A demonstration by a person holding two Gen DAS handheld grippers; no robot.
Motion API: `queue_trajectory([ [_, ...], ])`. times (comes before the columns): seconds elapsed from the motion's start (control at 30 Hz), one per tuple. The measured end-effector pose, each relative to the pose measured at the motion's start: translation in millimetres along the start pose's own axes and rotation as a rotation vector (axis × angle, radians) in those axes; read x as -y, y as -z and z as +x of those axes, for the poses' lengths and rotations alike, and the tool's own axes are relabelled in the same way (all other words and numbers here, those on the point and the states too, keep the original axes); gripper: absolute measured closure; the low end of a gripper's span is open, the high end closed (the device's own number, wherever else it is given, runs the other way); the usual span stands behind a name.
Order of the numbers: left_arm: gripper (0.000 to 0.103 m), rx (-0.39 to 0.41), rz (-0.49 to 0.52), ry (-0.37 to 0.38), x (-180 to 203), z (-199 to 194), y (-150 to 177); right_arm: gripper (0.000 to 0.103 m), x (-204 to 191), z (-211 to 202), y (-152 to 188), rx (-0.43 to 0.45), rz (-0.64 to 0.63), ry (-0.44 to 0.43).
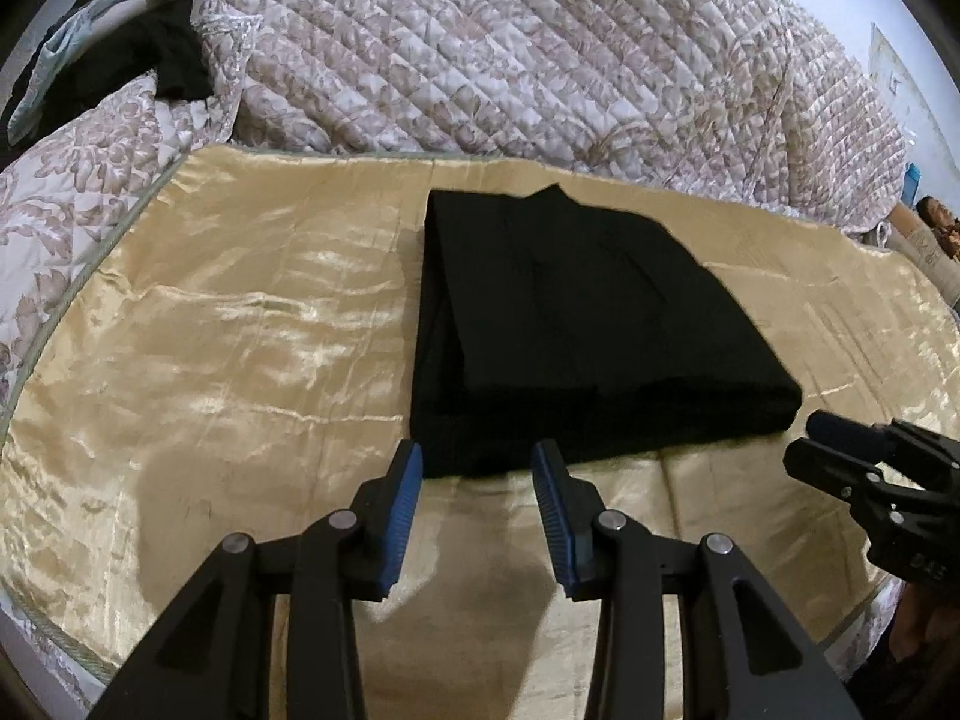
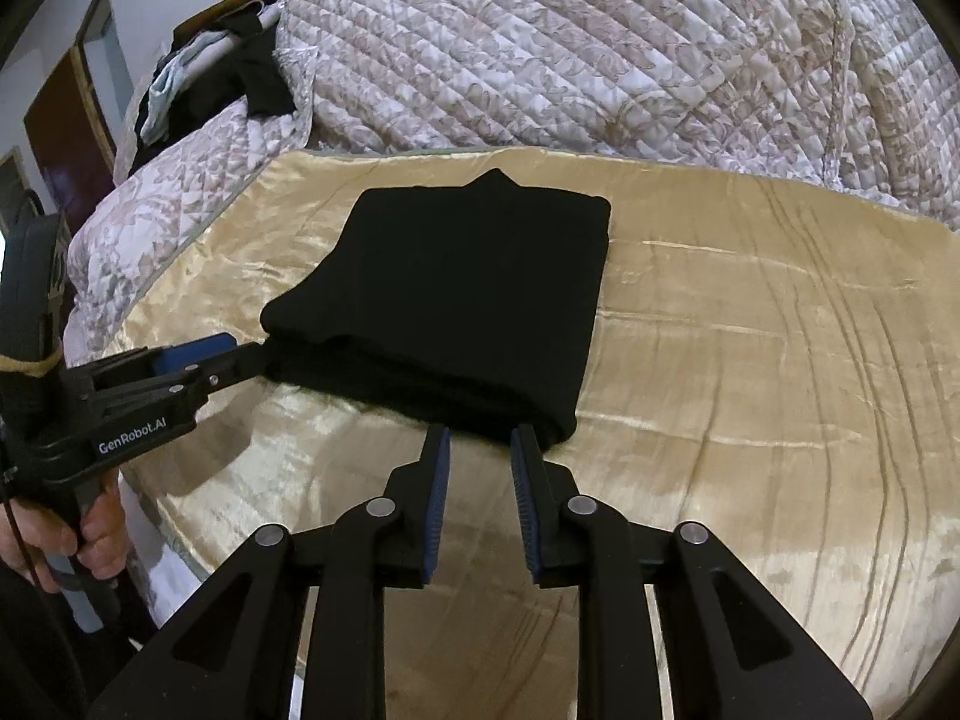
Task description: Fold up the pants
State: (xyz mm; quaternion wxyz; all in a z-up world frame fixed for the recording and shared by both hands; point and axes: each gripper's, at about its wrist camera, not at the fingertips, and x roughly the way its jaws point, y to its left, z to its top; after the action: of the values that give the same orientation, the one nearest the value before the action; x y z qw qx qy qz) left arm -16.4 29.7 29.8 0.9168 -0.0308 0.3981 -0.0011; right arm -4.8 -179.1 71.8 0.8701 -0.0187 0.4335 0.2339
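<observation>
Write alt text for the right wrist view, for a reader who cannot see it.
Folded black pants lie on a shiny gold sheet, with the right gripper open just short of their near edge. The left gripper reaches in from the left to the pants' near left corner, and a quilted floral blanket is heaped behind.

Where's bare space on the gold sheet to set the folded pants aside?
Two bare stretches of gold sheet: one between the black pants and the quilted bedspread, the other beyond the pants' opposite edge. Crowded at the near edge, by both grippers.
</observation>
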Motion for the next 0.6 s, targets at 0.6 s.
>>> queue_trajectory([
  [0.6,0.048,-0.050,0.025,-0.018,2.8,14.4,8.6,0.058,-0.6,16.6,8.6,-0.058,-0.027,0.070],
])
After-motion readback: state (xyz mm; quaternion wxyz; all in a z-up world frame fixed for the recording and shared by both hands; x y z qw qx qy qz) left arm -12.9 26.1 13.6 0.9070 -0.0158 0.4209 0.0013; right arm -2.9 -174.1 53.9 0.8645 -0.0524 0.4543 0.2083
